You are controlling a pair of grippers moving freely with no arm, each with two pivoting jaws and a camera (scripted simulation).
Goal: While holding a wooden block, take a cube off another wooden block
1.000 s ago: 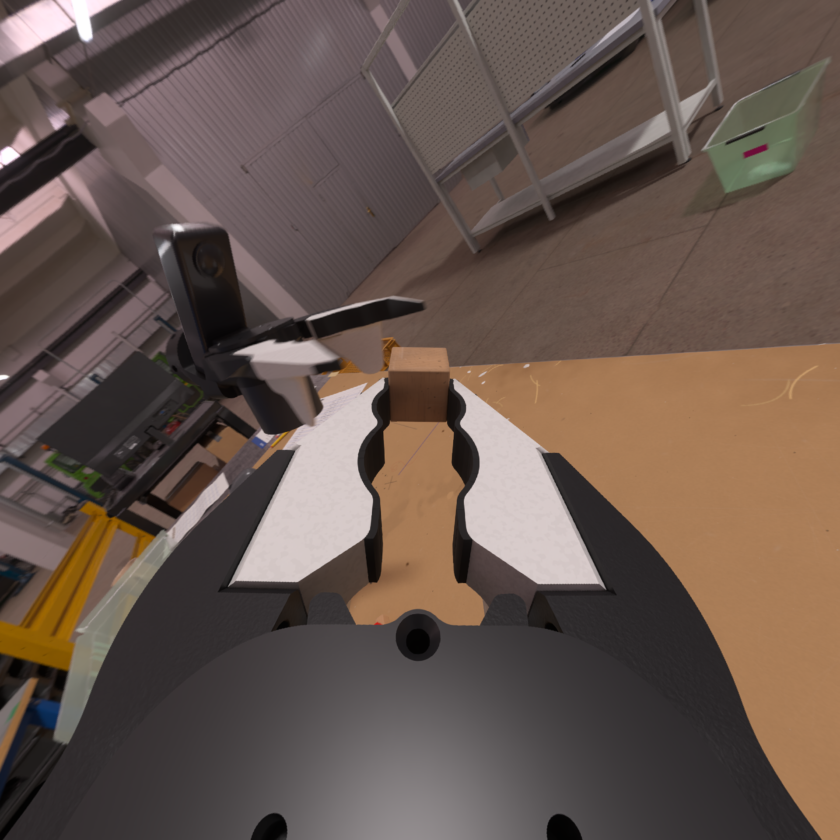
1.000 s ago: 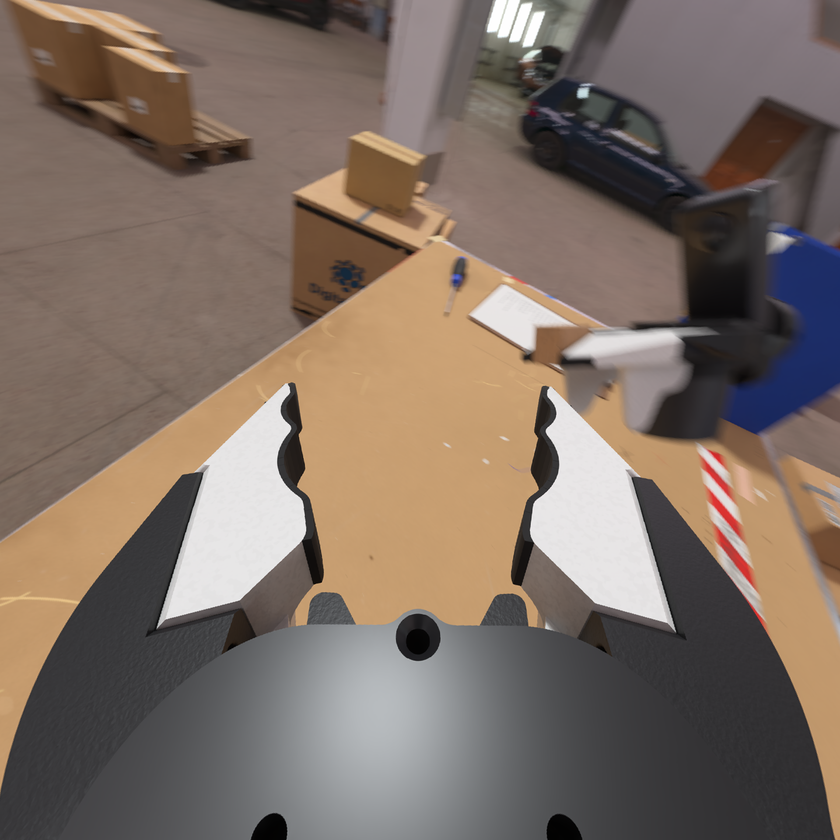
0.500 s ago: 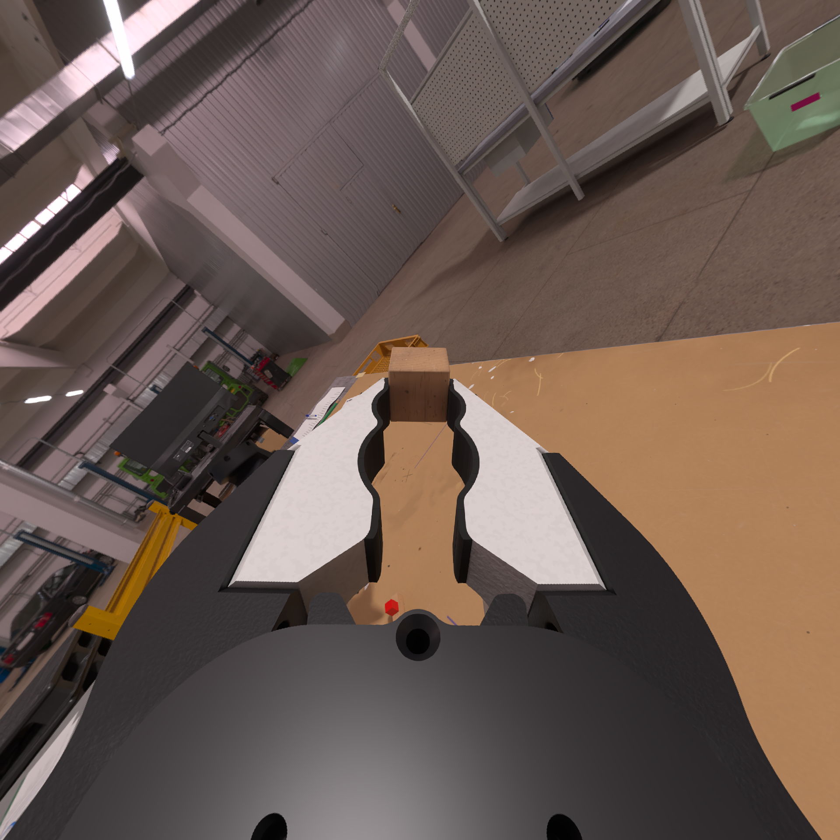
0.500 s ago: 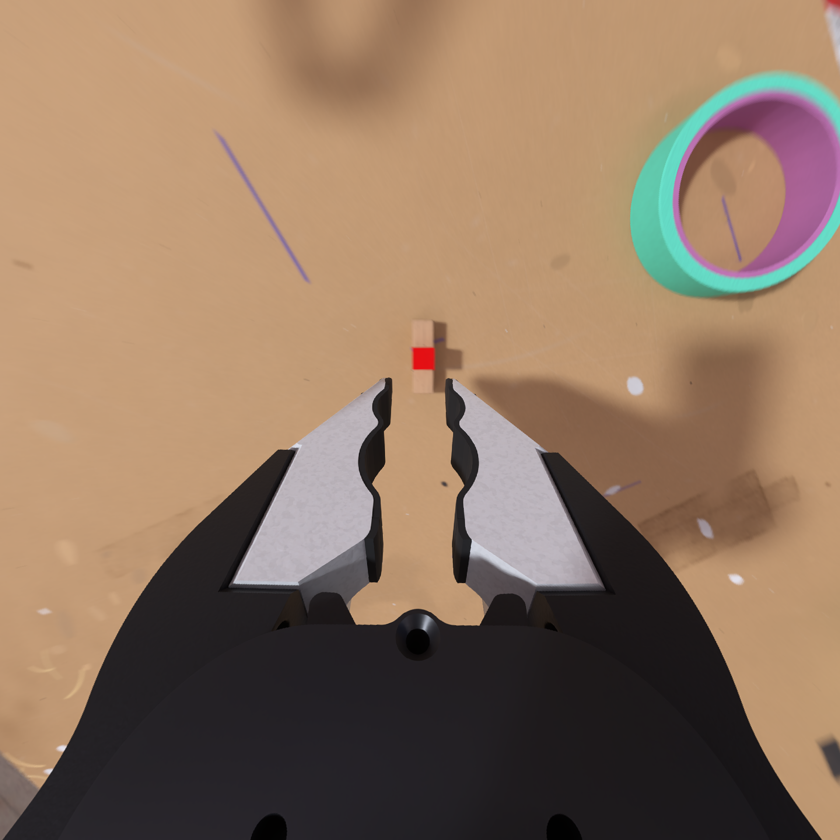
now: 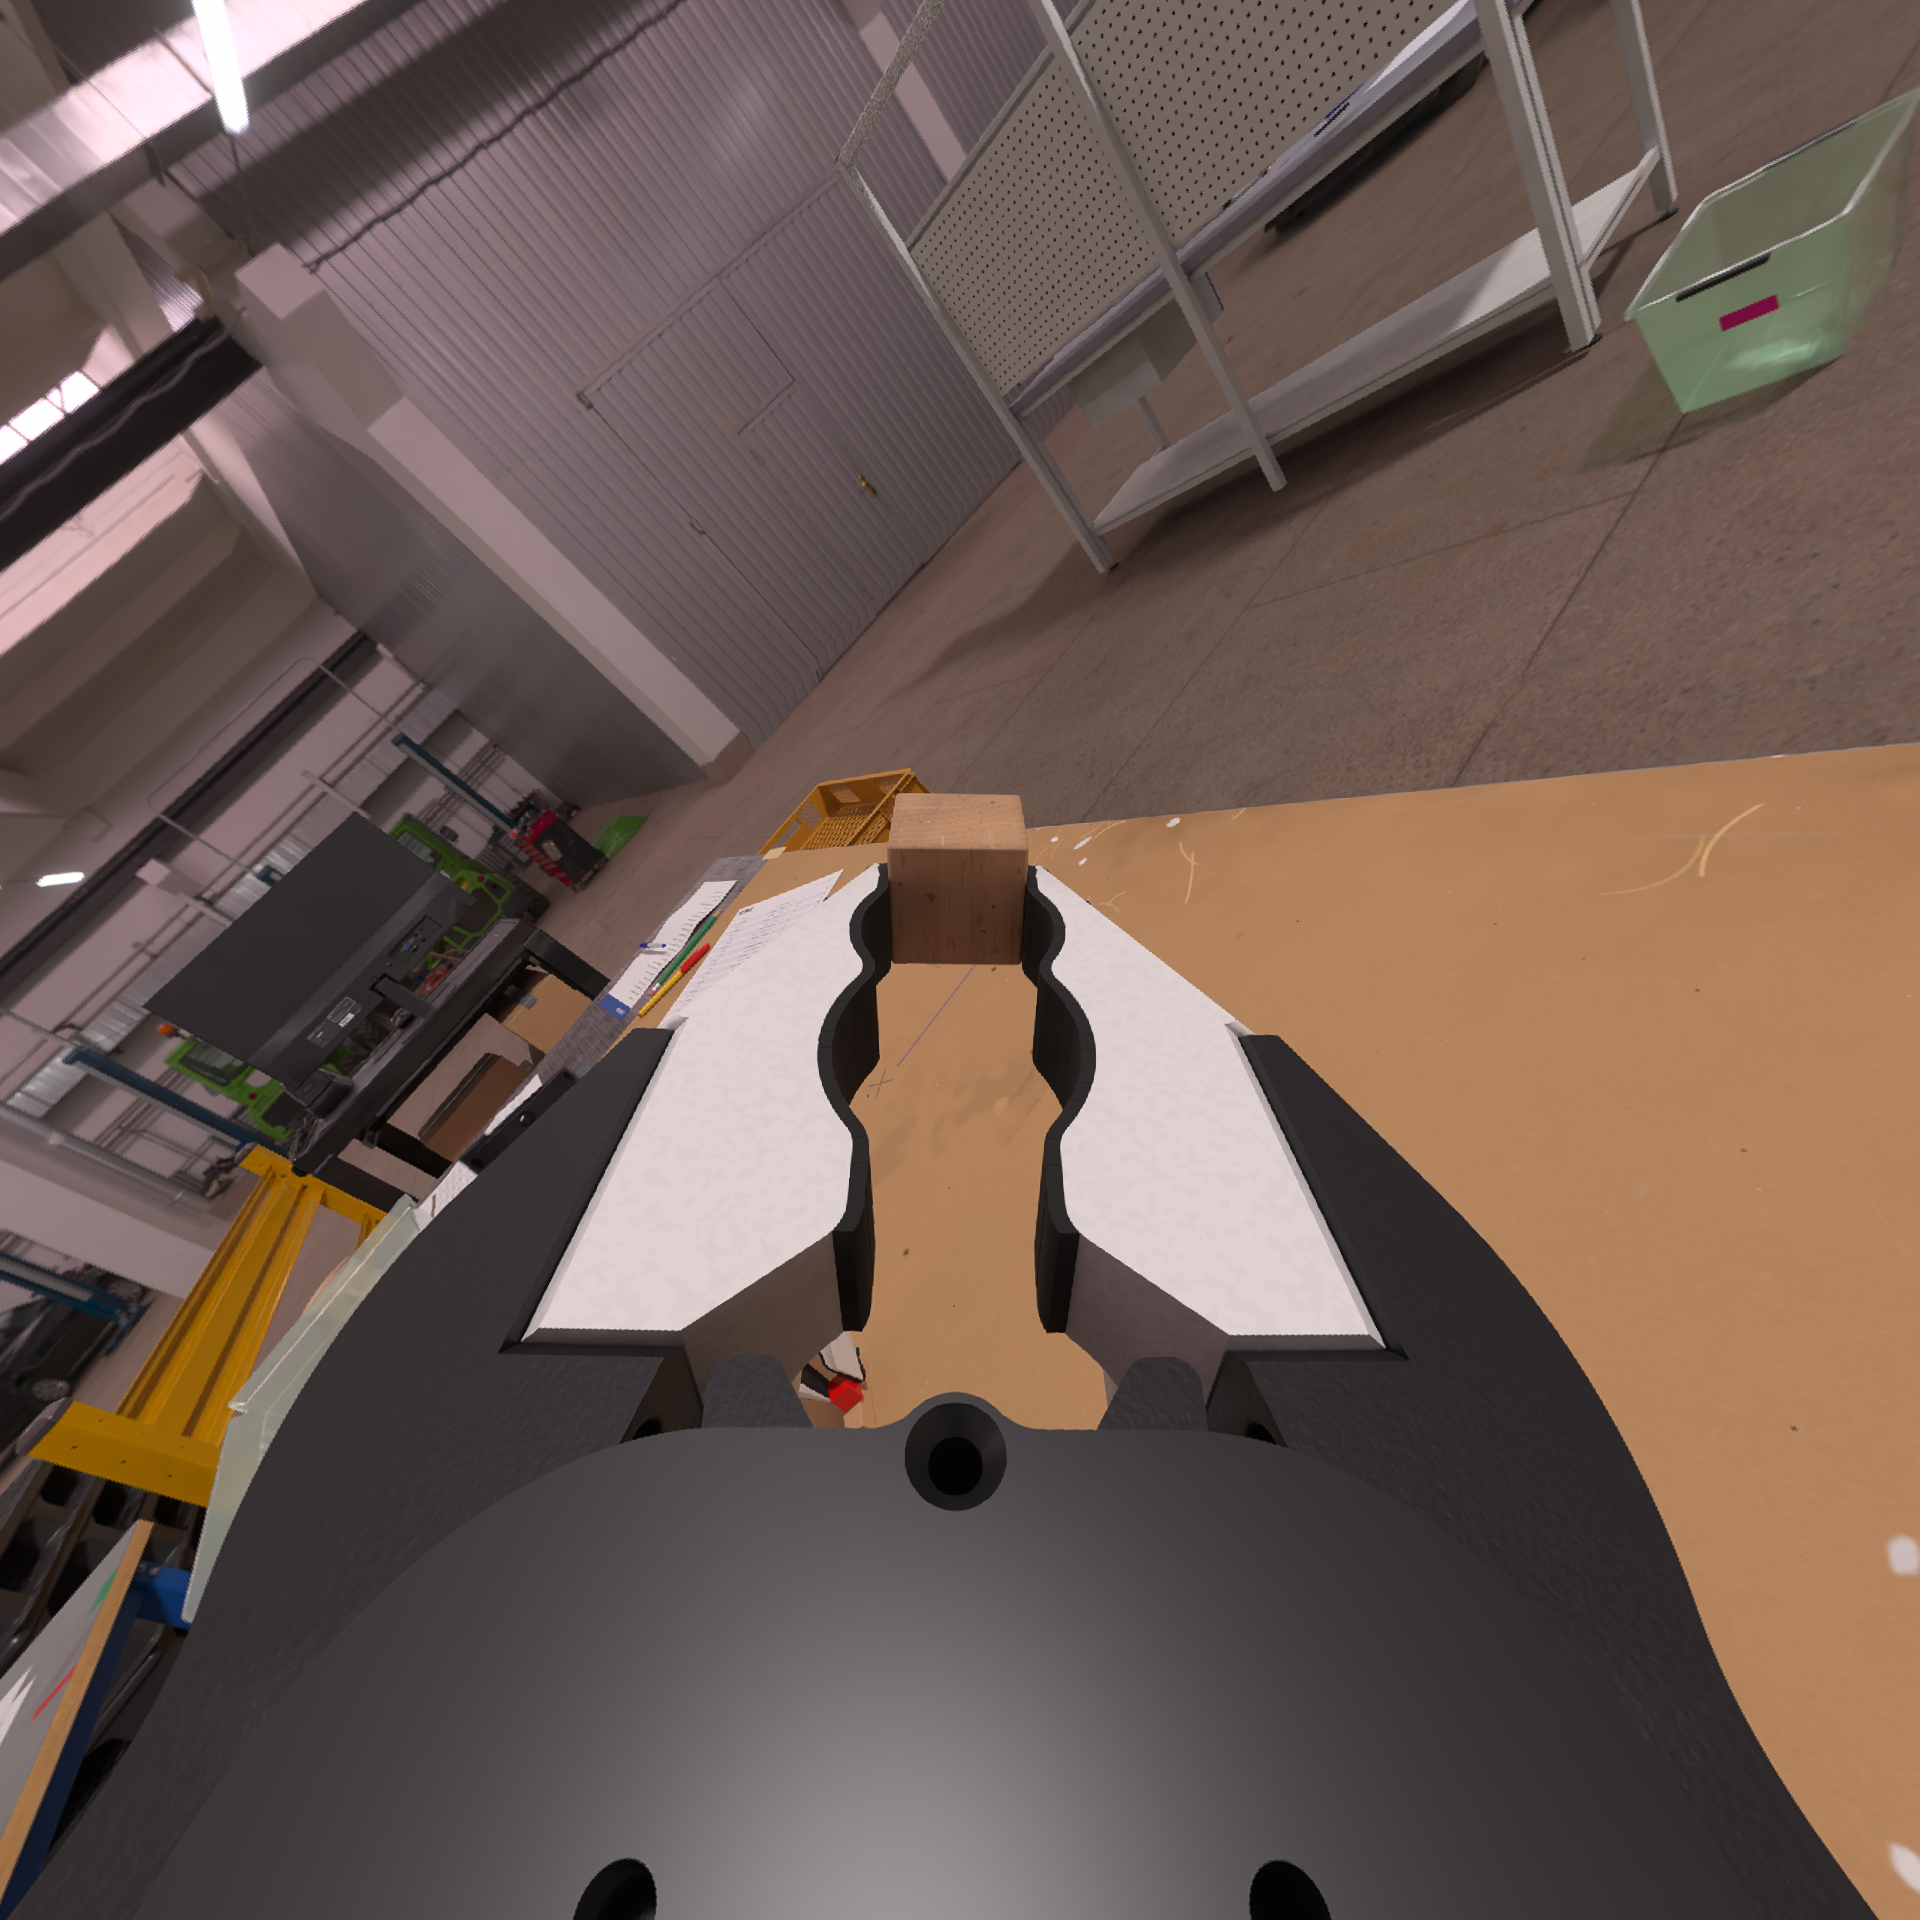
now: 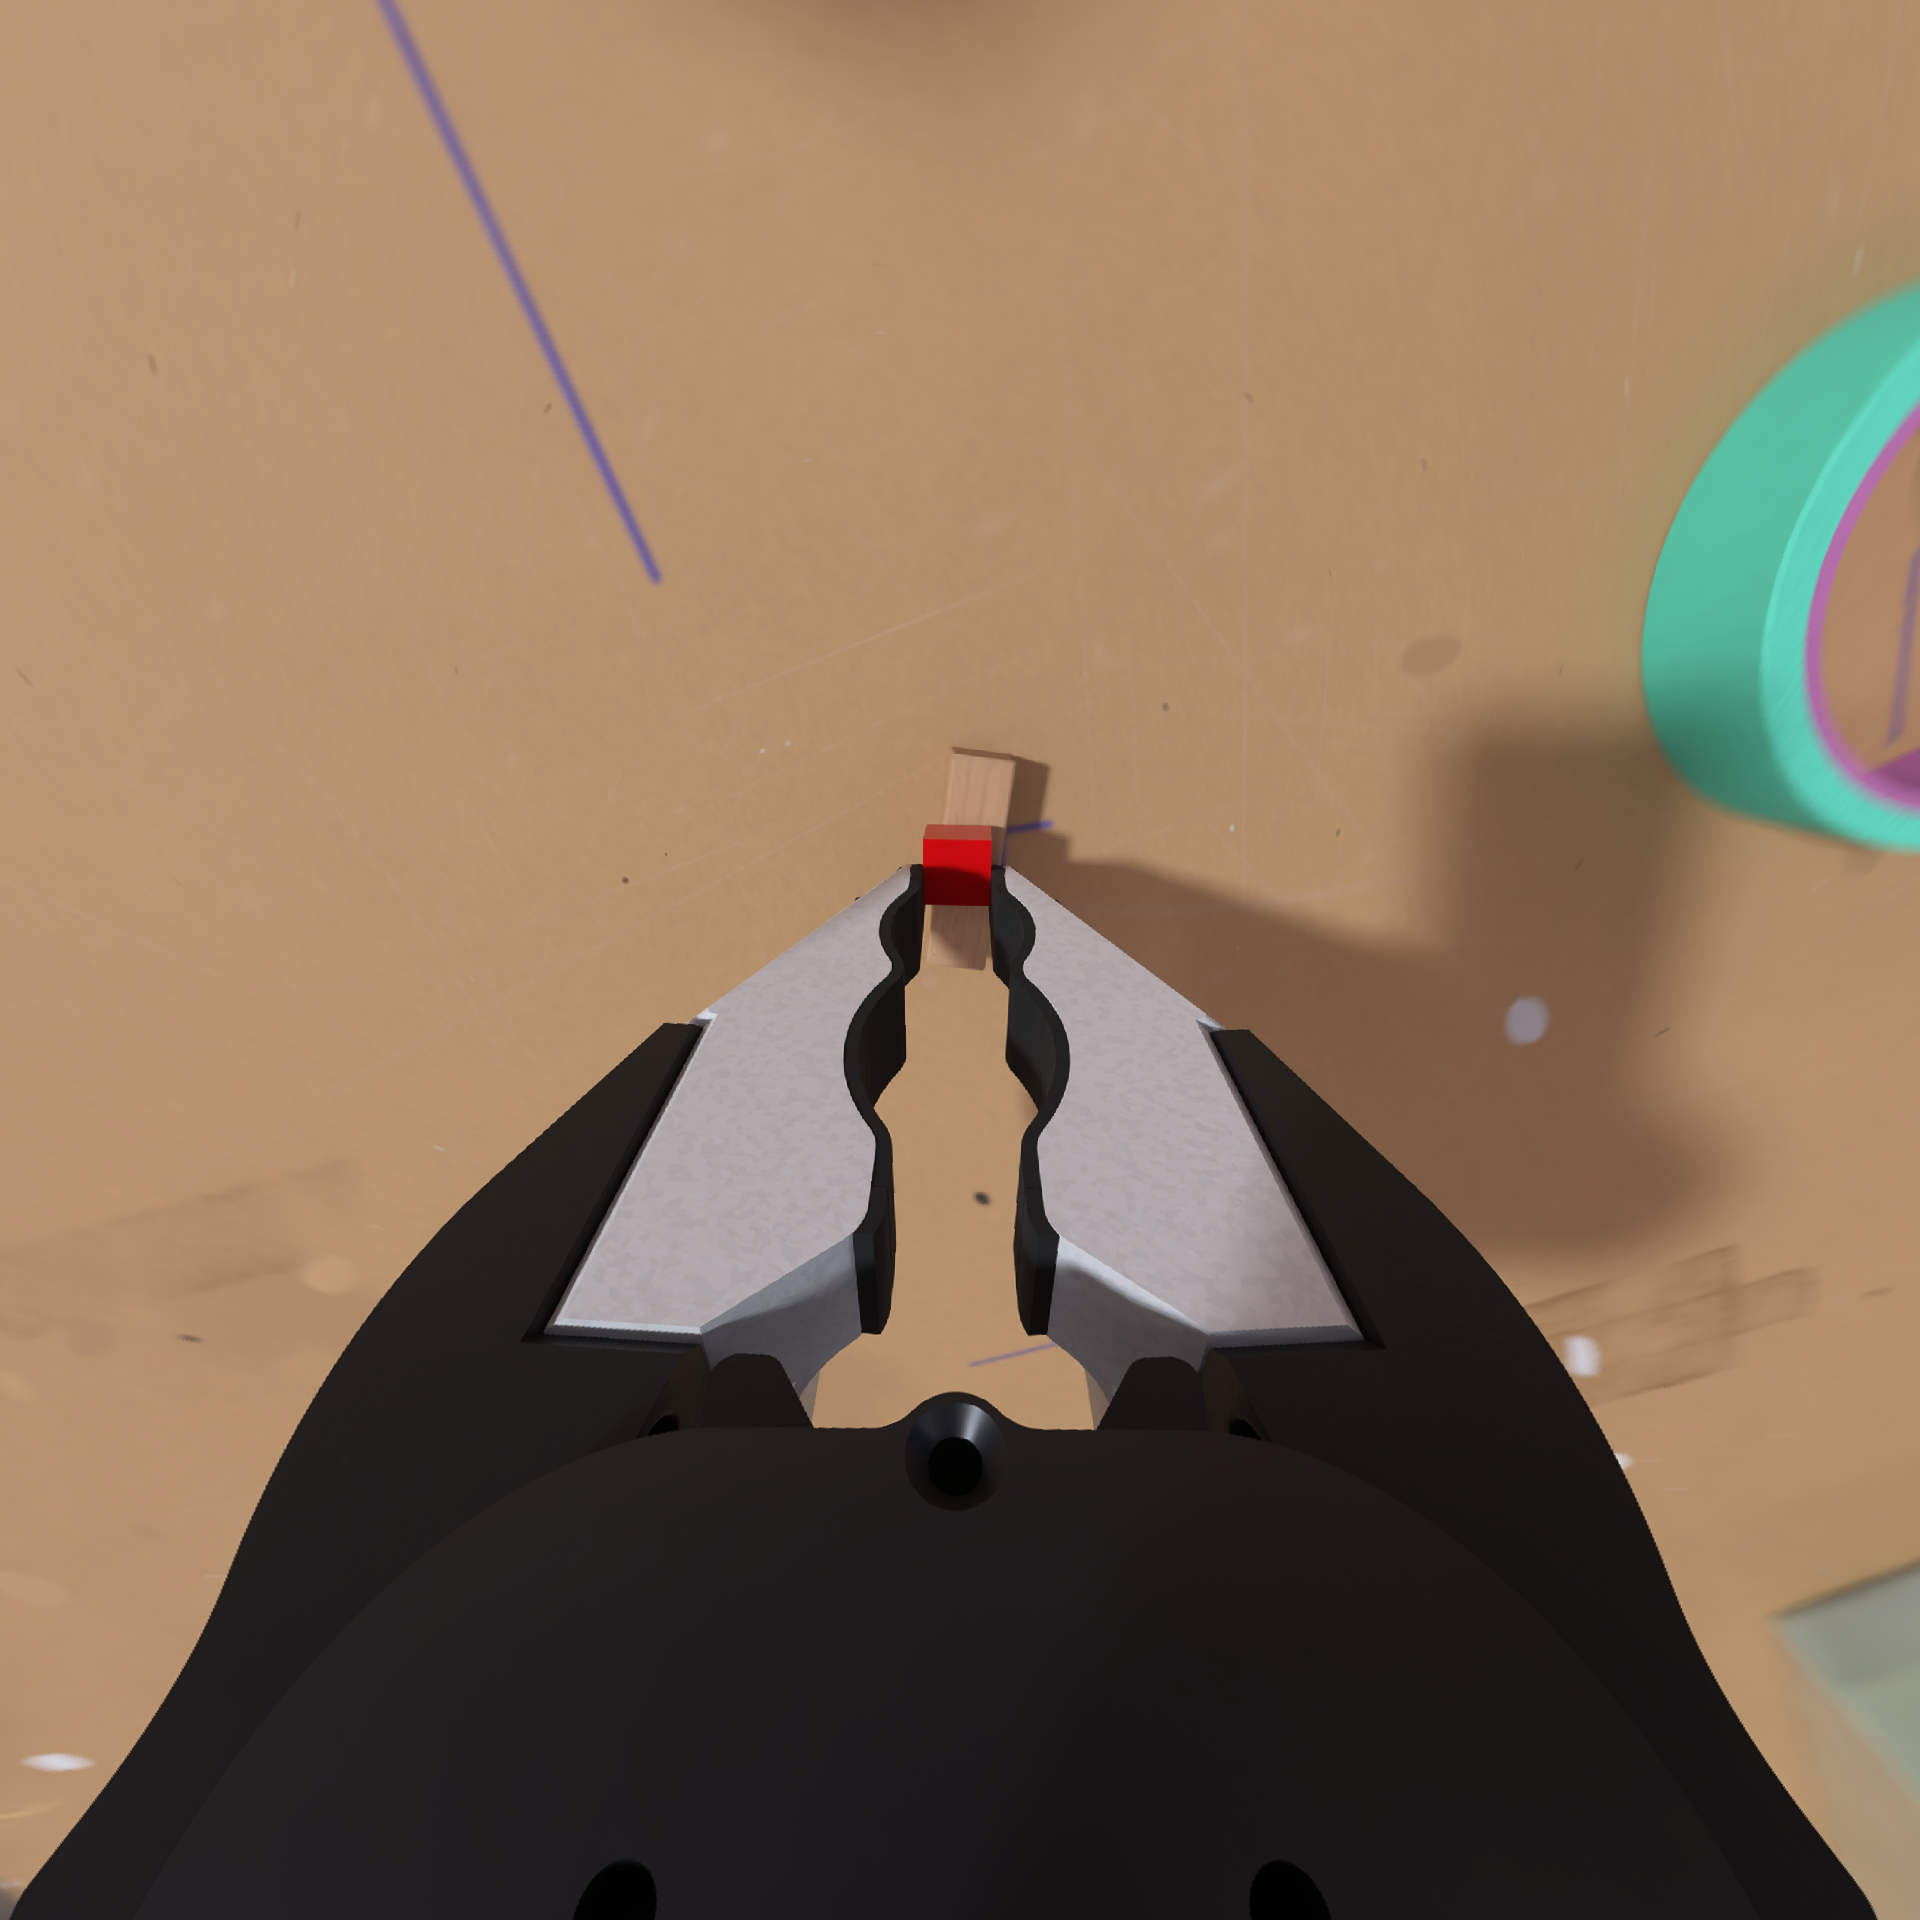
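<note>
My left gripper (image 5: 957, 914) is shut on a light-brown wooden block (image 5: 957, 883) and holds it above the brown table (image 5: 1455, 1039). In the right wrist view, my right gripper (image 6: 957, 888) points down at the table, and its fingertips press on both sides of a small red cube (image 6: 957, 873). The cube sits on a thin pale wooden block (image 6: 979, 792) that lies on the table; the block's near end shows between the fingers. The red cube (image 5: 847, 1393) also shows low between my left fingers, with a bit of the right gripper beside it.
A teal tape roll with a purple inside (image 6: 1756, 644) lies to the right of the cube. Papers and pens (image 5: 717, 935) lie near the table's far left edge. White shelving (image 5: 1247, 332) and a green bin (image 5: 1787, 281) stand on the floor beyond.
My right gripper has come down from above the thin block, and its fingers have closed onto the red cube. My left gripper still holds its wooden block, with its view slightly shifted.
</note>
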